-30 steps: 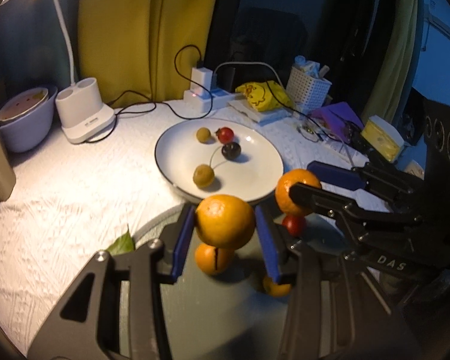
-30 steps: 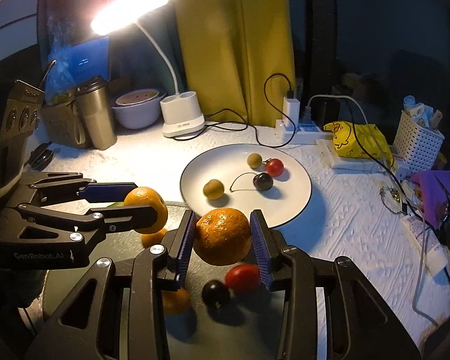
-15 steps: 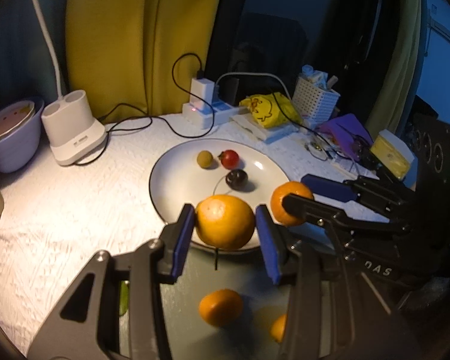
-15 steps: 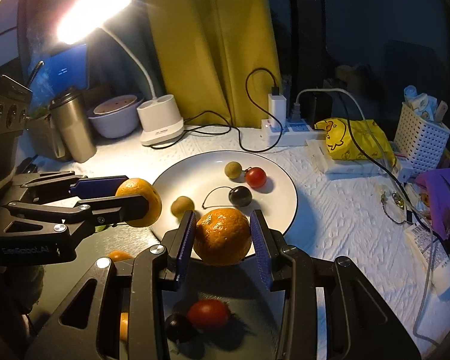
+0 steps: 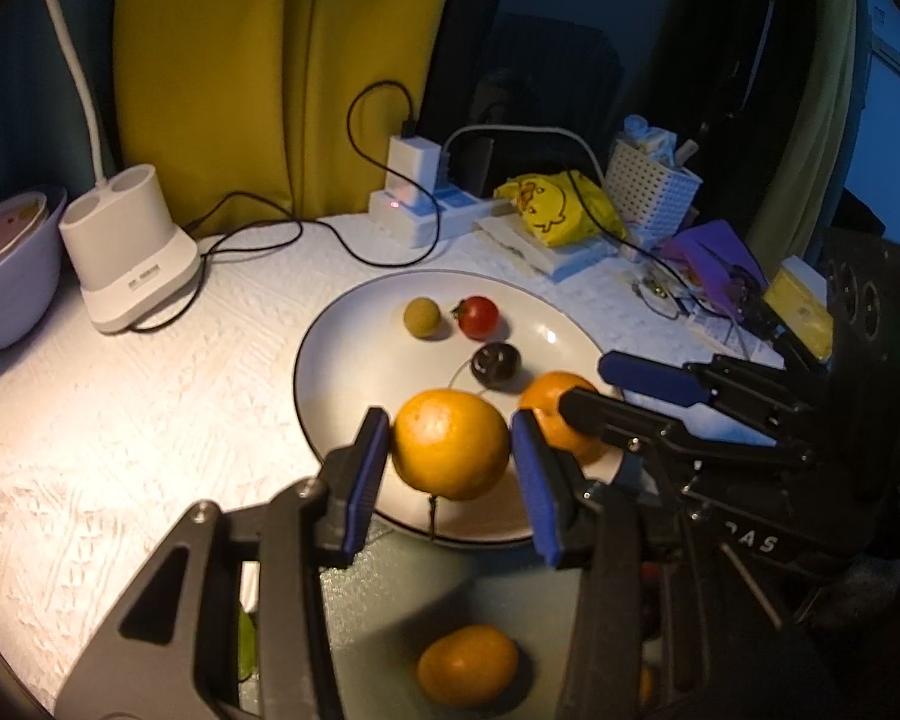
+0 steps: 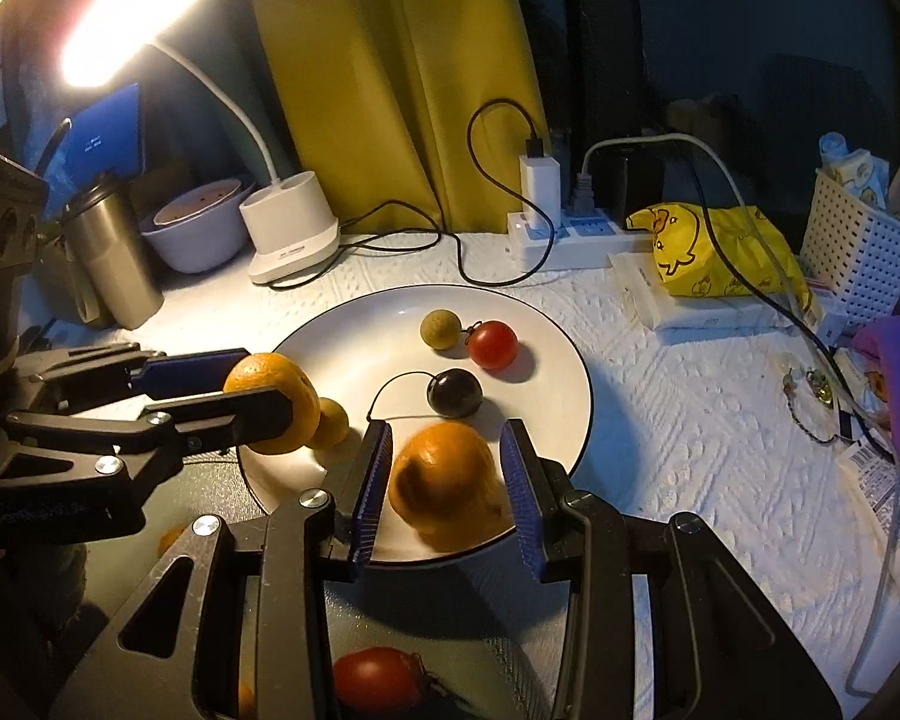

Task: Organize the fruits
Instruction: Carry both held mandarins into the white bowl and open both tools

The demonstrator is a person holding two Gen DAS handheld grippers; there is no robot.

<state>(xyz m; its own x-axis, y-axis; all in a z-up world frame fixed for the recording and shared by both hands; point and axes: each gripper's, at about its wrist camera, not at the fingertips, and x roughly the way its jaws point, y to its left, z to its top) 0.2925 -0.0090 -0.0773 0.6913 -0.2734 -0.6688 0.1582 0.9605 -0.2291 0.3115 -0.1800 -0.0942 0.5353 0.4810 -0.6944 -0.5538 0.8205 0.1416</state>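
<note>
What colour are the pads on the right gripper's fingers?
Blue, ribbed pads on black fingers, clearest in the right wrist view.

Light: a lit white gooseneck desk lamp glows at upper left; its white two-cup base stands on the table.
Table: white embossed tablecloth, brightest near the lamp.
Backdrop: mustard-yellow curtain hangs behind the table; the dark blue wall beside it is dim.
Power: white power strip with plugged chargers lies at the curtain's foot.
Right edge: white perforated plastic basket.
</note>
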